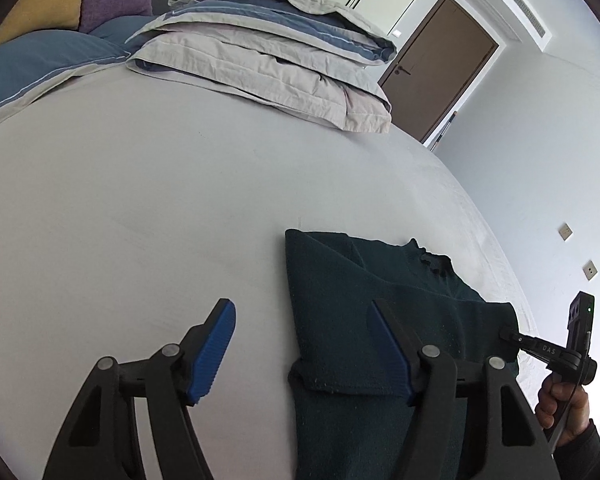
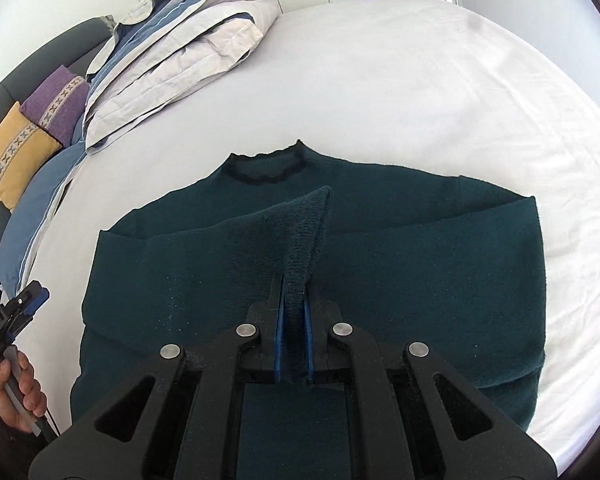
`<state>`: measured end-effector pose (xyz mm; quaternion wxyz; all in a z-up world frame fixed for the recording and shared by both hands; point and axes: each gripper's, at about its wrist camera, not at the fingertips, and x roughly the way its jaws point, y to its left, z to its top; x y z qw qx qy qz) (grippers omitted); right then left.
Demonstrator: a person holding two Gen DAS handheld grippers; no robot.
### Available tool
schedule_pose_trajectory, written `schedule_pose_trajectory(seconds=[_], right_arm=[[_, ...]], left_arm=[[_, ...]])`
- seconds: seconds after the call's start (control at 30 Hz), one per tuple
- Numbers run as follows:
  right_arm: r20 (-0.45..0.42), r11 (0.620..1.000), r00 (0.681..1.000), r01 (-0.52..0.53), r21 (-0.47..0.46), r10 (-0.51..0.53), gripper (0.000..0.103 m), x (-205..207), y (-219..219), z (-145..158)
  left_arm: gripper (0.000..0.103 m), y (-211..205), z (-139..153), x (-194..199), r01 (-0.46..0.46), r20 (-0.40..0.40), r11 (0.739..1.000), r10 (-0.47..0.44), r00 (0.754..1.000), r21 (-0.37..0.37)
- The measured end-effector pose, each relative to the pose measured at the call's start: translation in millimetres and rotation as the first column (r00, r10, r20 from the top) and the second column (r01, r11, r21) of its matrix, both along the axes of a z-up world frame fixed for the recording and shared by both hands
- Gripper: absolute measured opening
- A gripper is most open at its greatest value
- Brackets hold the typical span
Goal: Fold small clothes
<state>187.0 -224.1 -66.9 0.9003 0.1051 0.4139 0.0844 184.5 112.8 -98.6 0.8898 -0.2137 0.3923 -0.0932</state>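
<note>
A dark green sweater lies flat on the white bed sheet, collar away from me, both sides folded inward. My right gripper is shut on a pinched fold of the sweater's fabric and lifts it into a peak over the middle. In the left wrist view the sweater lies to the right; my left gripper is open and empty, its right finger over the sweater's left edge, its left finger over bare sheet. The right gripper shows at the sweater's far edge there. The left gripper shows at the left of the right wrist view.
A folded grey and blue duvet is stacked at the head of the bed. Blue, purple and yellow pillows lie along the left. A brown door and white wall stand beyond the bed's right edge.
</note>
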Motion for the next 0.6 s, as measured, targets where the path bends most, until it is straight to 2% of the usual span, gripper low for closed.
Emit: schedule_pose_trajectory(seconds=[0.13,0.37,0.5,0.6], right_arm=[[-0.015,1.000,1.000,0.002,0.020,-0.002,0.007,14.2,-4.7,-26.0],[-0.029,0.997,1.000,-0.007,0.081,0.010,0.007,19.4,-6.7,-50.1],[-0.035,0.995,0.999,-0.015,0.099,0.018,0.007,20.5,2.2,-59.7],[-0.035,0.994,0.999,-0.015,0.106,0.019,0.007,20.9,3.0,-62.5]], left_arm=[[0.068,-12.7,-14.3,34.3,0.013,-0.058,0.999,-0.011,0.998,0.030],[0.067,-29.7,-40.1,80.7,0.032,-0.155,0.997,-0.020,0.988,0.074],[0.052,-34.5,-51.1,96.0,0.030,-0.176,0.992,-0.008,0.984,0.125],[0.027,-33.5,-50.2,103.7,0.042,-0.176,0.991,-0.020,0.984,0.126]])
